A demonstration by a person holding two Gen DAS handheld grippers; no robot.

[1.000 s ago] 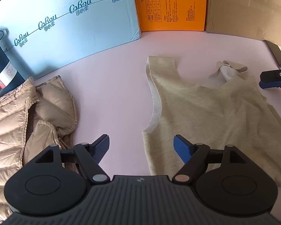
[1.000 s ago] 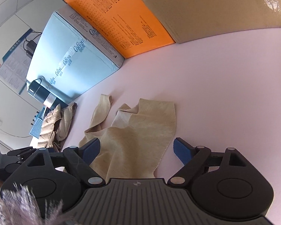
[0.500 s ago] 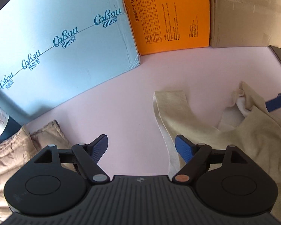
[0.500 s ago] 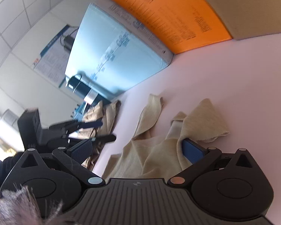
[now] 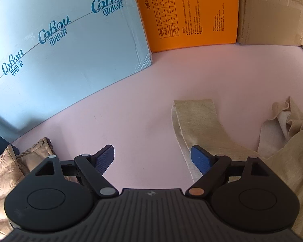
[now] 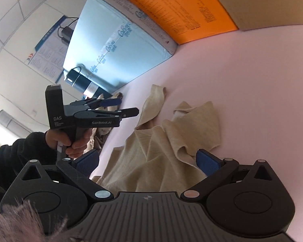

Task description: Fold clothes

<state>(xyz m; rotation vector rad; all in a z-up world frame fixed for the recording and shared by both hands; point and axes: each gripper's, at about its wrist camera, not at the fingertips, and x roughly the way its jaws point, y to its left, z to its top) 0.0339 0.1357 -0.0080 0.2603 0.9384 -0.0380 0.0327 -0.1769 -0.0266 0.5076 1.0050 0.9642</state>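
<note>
A beige sleeveless vest (image 6: 171, 141) lies crumpled on the pink table (image 6: 252, 80), one shoulder flopped over and a strap (image 6: 153, 102) stretching away. My right gripper (image 6: 147, 161) stands wide open just above the bunched cloth, pads off it. In the left wrist view the vest (image 5: 282, 161) fills the right side, its strap (image 5: 196, 117) lying flat. My left gripper (image 5: 152, 159) hovers over bare table beside that strap, jaws opening with nothing between them, the right pad over the strap's edge. A hand holds the left gripper (image 6: 127, 106) left of the vest.
A tan puffer jacket (image 5: 4, 171) lies at the left. A light blue box (image 5: 60, 50), an orange box (image 5: 192, 14) and a brown cardboard box (image 5: 272, 10) stand along the back. A dark flask (image 6: 82, 82) stands by the blue box.
The left gripper has moved toward the boxes, so the vest sits further right in its view. The right gripper has opened wide and tipped upward, and the vest's shoulder now lies bunched and folded over.
</note>
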